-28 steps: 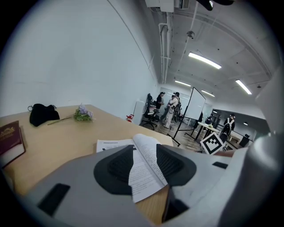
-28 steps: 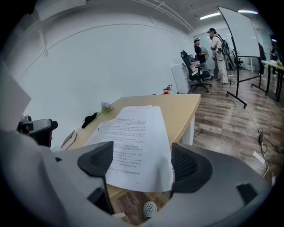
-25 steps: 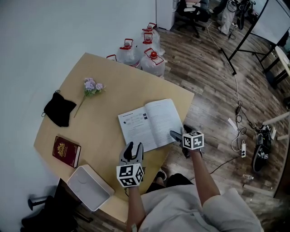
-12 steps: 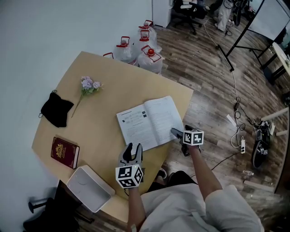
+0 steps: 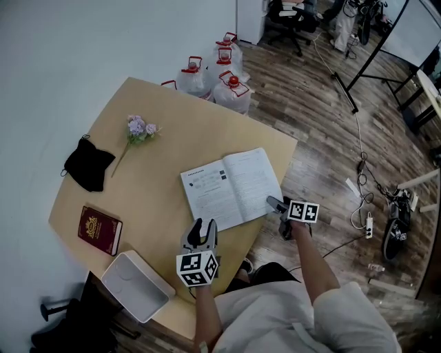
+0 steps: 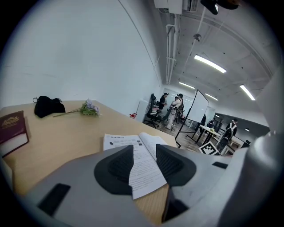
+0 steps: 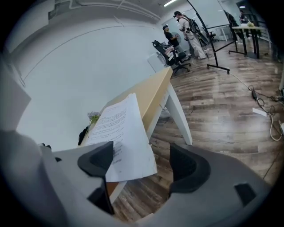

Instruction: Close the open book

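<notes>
We see a pale wooden table (image 5: pixel 172 148) against a plain white wall (image 5: pixel 76 55) at nine o'clock, with wood-plank floor (image 5: pixel 317 117) spreading toward three o'clock. At twelve o'clock red-capped water jugs (image 5: pixel 231 95) stand on the floor, an office chair (image 5: pixel 293 21) beyond them; strip lights (image 6: pixel 210 64) glow overhead.

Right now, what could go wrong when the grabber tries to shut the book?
1. The right gripper is open, its jaws just closing a little around one thin page corner; that corner might crumple or tear.
2. The book sticks out past the edge of the table, so a pull could slide it off.
3. The left gripper is open, not gripping the book.
</notes>
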Tool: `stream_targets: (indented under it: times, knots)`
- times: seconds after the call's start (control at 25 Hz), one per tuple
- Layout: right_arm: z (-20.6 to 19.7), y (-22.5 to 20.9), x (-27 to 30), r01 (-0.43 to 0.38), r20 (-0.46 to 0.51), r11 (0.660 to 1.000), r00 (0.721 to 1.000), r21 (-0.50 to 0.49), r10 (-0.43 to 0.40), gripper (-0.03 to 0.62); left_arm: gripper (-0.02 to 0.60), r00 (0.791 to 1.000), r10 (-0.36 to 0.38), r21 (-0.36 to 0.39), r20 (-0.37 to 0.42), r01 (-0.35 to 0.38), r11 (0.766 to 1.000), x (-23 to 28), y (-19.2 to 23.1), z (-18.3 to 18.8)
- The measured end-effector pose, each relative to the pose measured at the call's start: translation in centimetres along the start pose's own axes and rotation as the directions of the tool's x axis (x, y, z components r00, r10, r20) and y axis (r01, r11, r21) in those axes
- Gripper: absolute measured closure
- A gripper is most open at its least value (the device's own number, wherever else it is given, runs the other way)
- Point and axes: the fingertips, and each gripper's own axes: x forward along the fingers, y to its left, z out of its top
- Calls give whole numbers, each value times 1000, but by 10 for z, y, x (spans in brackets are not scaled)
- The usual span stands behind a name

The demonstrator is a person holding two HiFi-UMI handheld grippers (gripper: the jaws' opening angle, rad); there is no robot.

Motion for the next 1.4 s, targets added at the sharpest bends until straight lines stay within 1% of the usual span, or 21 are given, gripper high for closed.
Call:
stream_targets:
  times: [0.04, 0.12, 0.2, 0.24, 0.44, 0.72, 0.84, 1.0, 1.24, 1.4]
  knots:
    - [-1, 1, 1, -17, 2, 1000, 1000, 19, 17, 194, 413, 1000, 0, -1, 0, 0, 1000, 0, 1, -1]
    - [-1, 7, 1, -49, 8, 998, 999, 41, 49, 246, 413, 1000, -1, -3, 1, 1, 1000, 1, 0, -1]
    - [-1, 13, 0, -63, 15, 997, 998, 38, 63, 312, 413, 1000, -4, -3, 4, 4, 1000, 1, -1, 0]
    - [-1, 16, 0, -62, 18, 998, 998, 31, 61, 335, 413, 1000, -4, -2, 5, 4, 1000, 2, -2, 1]
    - [0, 21, -2, -27, 20, 1000, 999, 8, 26, 376, 414, 1000, -6, 5, 9, 6, 1000, 3, -4, 3]
    - [3, 31, -11, 71, 33, 994, 997, -78, -69, 490, 414, 1000, 7, 7, 23, -7, 1000, -1, 0, 8]
    - [4, 34, -14, 92, 37, 991, 995, -95, -89, 513, 414, 1000, 12, 4, 24, -12, 1000, -2, 2, 8]
    - [8, 43, -17, 91, 62, 990, 995, -106, -84, 562, 414, 1000, 12, 3, 26, -12, 1000, -3, 4, 8]
    - [11, 48, -21, 89, 68, 990, 994, -108, -82, 577, 414, 999, 12, 2, 31, -12, 1000, -8, 2, 8]
    - [14, 52, -26, 64, 76, 990, 996, -124, -55, 577, 415, 999, 16, 2, 34, -16, 1000, -10, 4, 9]
